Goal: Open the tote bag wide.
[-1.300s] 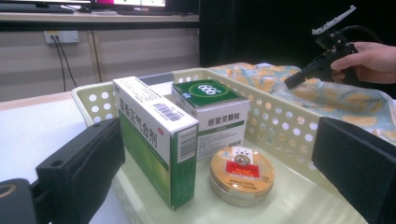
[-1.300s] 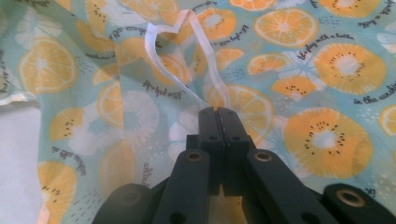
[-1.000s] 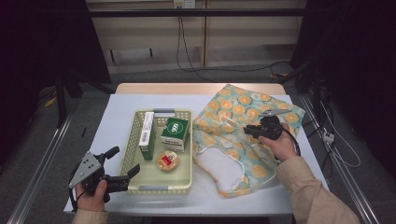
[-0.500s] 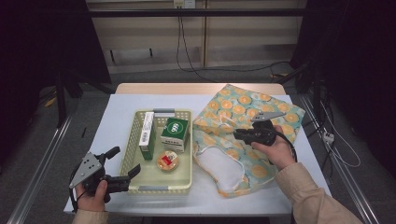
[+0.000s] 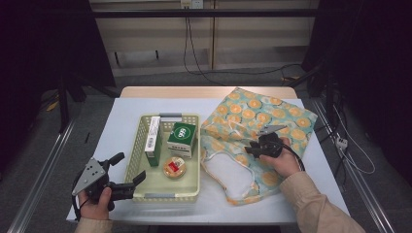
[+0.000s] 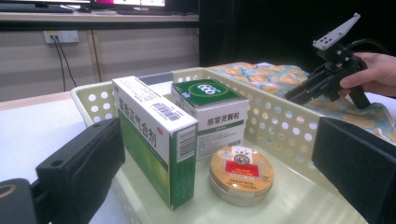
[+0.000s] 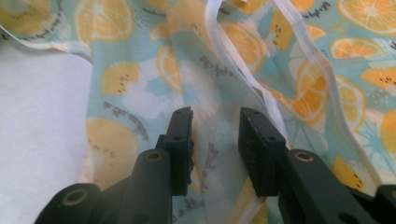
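A pale yellow basket (image 5: 137, 144) sits mid-table and holds a tall white-and-green box (image 5: 153, 140), a green-topped white box (image 5: 181, 138) and a round tin (image 5: 174, 167). My left gripper (image 5: 128, 167) stands open at the basket's near-left corner. In the left gripper view its wide-apart jaws (image 6: 215, 163) frame the tall box (image 6: 154, 140) and the tin (image 6: 240, 172). Right of the basket lies a cloth bag (image 5: 262, 114) printed with orange slices, its white lining showing. My right gripper (image 5: 250, 149) rests low on the bag, open (image 7: 215, 122), with bag fabric (image 7: 140, 88) under and between the jaws.
The white table (image 5: 121, 121) ends close to both hands at its near edge. Metal rails (image 5: 43, 170) run along the floor on either side. Cables (image 5: 194, 48) hang behind the table's far edge. The bag's white strap (image 7: 243, 60) crosses just ahead of the right jaws.
My right gripper has moved left and nearer across the bag, toward its white-lined opening. The left gripper and the basket's contents have stayed put.
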Motion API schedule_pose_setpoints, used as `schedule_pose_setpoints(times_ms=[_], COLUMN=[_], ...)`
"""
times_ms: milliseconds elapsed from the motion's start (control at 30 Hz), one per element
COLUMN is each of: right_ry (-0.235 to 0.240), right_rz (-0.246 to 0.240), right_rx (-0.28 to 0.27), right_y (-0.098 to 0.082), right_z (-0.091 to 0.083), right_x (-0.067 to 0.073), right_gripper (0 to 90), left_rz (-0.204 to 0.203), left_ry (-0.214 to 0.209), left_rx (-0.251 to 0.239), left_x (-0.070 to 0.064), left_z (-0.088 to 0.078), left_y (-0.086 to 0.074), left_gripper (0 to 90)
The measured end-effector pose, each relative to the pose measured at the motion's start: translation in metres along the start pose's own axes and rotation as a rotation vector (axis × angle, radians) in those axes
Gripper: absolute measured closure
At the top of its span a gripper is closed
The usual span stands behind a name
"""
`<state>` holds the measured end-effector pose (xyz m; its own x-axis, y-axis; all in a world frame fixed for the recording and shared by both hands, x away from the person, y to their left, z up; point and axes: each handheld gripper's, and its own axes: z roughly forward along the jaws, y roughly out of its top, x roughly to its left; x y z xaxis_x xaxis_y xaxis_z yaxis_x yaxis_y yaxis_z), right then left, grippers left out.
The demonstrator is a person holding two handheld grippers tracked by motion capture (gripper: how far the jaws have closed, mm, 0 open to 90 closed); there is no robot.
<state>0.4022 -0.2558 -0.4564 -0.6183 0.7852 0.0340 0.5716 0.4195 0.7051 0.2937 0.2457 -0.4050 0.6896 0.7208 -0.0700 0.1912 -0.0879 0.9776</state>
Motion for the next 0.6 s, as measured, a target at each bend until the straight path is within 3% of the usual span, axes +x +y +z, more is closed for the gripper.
schedule_pose_setpoints(times_ms=[100,233,400,600], right_ry=[0.013,-0.002,-0.004,-0.021], right_rz=[0.022,0.003,0.02,0.035], right_rx=[-0.007,-0.002,-0.02,-0.01], right_y=[-0.001,-0.001,-0.003,0.0], right_z=[0.0,0.002,0.002,0.003], right_x=[-0.001,-0.002,-0.01,-0.012], right_gripper=[59.9,61.9,79.4,89.8], left_rz=[-0.003,0.0,0.004,0.004], left_ry=[0.0,0.0,0.0,-0.005], left_rx=[0.0,-0.001,0.0,0.002], left_x=[0.0,0.0,-0.001,-0.001], left_z=[0.0,0.0,0.0,0.001], left_y=[0.0,0.0,0.001,0.0], left_gripper=[2.4,2.4,2.4,2.4])
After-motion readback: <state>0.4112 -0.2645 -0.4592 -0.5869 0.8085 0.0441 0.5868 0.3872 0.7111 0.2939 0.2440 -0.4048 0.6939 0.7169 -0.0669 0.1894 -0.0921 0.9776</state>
